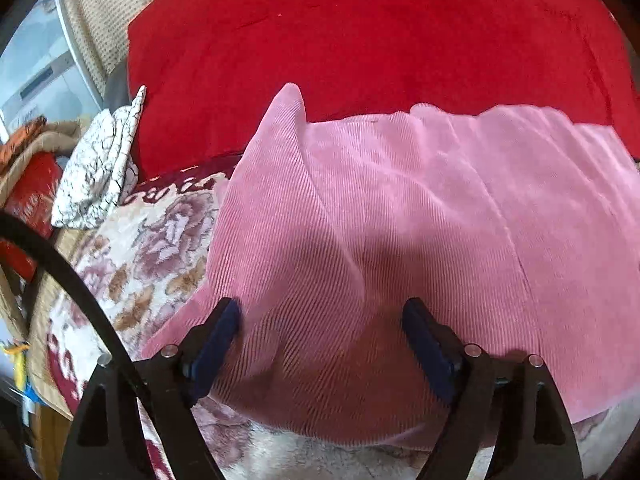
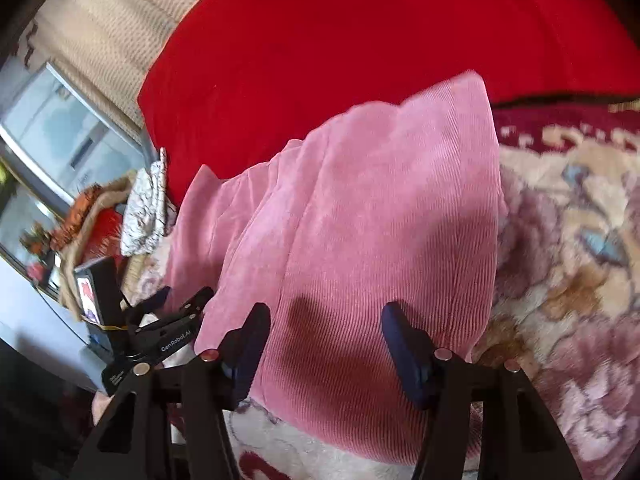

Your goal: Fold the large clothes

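A pink corduroy garment (image 1: pixel 400 220) lies spread on a floral blanket (image 1: pixel 152 240), its far edge against a red cushion (image 1: pixel 360 40). My left gripper (image 1: pixel 320 312) is open and empty, its jaws wide apart just above the garment's near left part. In the right wrist view the same garment (image 2: pixel 380 208) lies folded lengthwise. My right gripper (image 2: pixel 326 316) is open and empty above its near end. The left gripper (image 2: pixel 176 300) shows at the garment's left edge in the right wrist view.
A white crackle-patterned cloth (image 1: pixel 100 168) lies left of the red cushion (image 2: pixel 360 40). Cluttered red and orange items (image 1: pixel 28 184) and a window (image 1: pixel 40 64) are at the far left. The floral blanket (image 2: pixel 560 240) extends to the right of the garment.
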### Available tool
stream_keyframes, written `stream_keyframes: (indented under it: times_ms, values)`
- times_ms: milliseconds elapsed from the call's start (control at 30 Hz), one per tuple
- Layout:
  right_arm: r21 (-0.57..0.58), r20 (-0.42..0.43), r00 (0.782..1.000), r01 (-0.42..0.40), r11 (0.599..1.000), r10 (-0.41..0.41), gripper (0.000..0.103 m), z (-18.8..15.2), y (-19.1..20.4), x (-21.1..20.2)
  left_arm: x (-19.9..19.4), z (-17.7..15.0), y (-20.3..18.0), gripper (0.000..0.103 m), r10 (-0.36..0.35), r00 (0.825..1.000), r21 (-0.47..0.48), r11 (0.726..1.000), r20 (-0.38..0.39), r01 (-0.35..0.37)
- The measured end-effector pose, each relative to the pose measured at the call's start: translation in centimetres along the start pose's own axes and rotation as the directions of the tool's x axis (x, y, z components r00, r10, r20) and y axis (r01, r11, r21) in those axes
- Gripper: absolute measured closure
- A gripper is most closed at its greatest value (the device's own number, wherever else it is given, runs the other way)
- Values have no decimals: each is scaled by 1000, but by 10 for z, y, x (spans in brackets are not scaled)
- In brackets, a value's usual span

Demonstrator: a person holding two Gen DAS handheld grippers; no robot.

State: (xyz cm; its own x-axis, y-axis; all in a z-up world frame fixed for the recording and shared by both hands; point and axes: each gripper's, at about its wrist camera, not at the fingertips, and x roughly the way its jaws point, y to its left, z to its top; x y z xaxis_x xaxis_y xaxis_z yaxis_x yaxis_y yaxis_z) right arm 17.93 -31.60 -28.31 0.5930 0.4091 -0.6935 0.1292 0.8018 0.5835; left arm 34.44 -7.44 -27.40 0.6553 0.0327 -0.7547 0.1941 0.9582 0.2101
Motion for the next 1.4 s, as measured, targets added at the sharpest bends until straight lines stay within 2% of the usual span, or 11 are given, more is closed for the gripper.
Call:
stream_keyframes:
  times_ms: [167, 233, 333, 733, 833, 933, 1000, 1033, 1133, 1267, 1400]
  values:
    - [-13, 93, 995, 25, 1000, -24, 44, 10, 8, -9, 7, -6, 5, 15, 0, 999, -1, 1000, 41, 0]
    - [3, 88, 995, 46, 999, -46, 44, 14, 6, -1, 10, -8, 7, 13, -8, 998, 0, 1000, 58, 8]
    - [30, 16, 994, 105, 994, -106, 44, 17, -6, 29, 0, -8, 5, 11, -20, 997, 3, 1000, 68, 20]
    - [-32, 51, 985, 169, 985, -167, 42, 17, 9, 37, -7, -5, 7, 8, -45, 997, 30, 999, 63, 43]
    - [-33, 51, 986, 158, 987, -156, 42, 16, 4, 34, -23, -2, 32, 8, -17, 994, -60, 998, 104, 24]
    - [-10, 66, 990, 122, 992, -122, 43, 16, -1, 25, -32, -4, 70, 8, 9, 992, -212, 977, 128, 18]
    - [-15, 95, 990, 111, 994, -109, 44, 17, 2, 20, -21, -8, 80, 8, 37, 996, -233, 972, 78, -18]
    - [-24, 113, 988, 108, 994, -105, 45, 17, 4, 17, -5, -11, 79, 7, 56, 998, -215, 975, -1, -55]
    - [-50, 152, 985, 95, 994, -86, 45, 17, 14, 13, 10, -16, 79, 6, -5, 999, -250, 968, -37, -4]
    - [-57, 64, 988, 144, 988, -140, 45, 14, 12, 36, -6, -13, 73, 6, 52, 998, -200, 979, 32, -45]
    - [-58, 87, 988, 131, 990, -125, 45, 13, 17, 28, -34, -9, 81, 6, 24, 986, -260, 966, 163, 20]
